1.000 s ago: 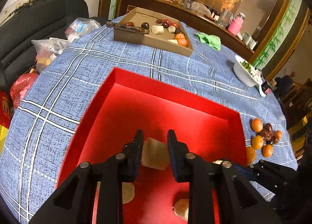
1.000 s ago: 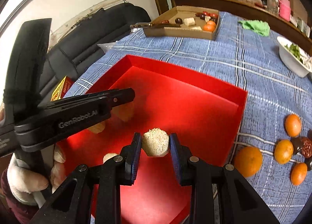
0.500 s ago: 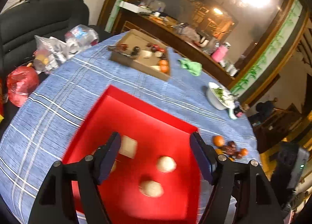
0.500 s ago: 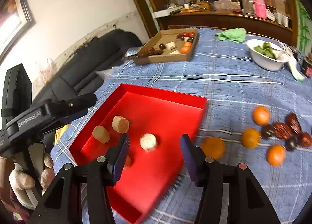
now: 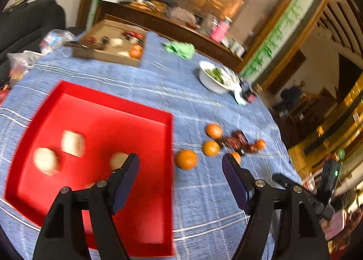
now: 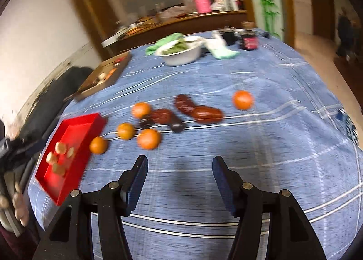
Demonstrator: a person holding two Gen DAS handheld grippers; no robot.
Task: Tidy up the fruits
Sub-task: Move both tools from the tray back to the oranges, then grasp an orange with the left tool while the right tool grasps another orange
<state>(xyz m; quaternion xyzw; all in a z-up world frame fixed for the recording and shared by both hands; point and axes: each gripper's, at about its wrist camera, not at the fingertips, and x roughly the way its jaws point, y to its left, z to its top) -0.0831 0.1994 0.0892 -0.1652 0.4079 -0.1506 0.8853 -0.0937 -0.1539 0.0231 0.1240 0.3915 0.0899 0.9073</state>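
Note:
A red tray (image 5: 145, 105) on the blue checked tablecloth holds several pale tan fruits (image 5: 73, 143); it also shows in the right wrist view (image 6: 95, 117). To its right lie several oranges (image 5: 186, 159) and dark red dates (image 5: 236, 141), also in the right wrist view as oranges (image 6: 148, 138) and dates (image 6: 207, 113). My left gripper (image 5: 180, 172) is open and empty, above the tray's right edge. My right gripper (image 6: 178, 175) is open and empty, above bare cloth just short of the oranges.
A cardboard box (image 5: 109, 52) with more fruit stands at the far side. A white bowl of greens (image 5: 215, 78), a green cloth (image 5: 180, 48) and a dark jar (image 6: 249, 41) stand beyond. A black sofa (image 5: 27, 24) lies left of the table.
Both grippers let go of tan fruits in the tray, opened wide and drew back. Both views have swung right toward the oranges and dates.

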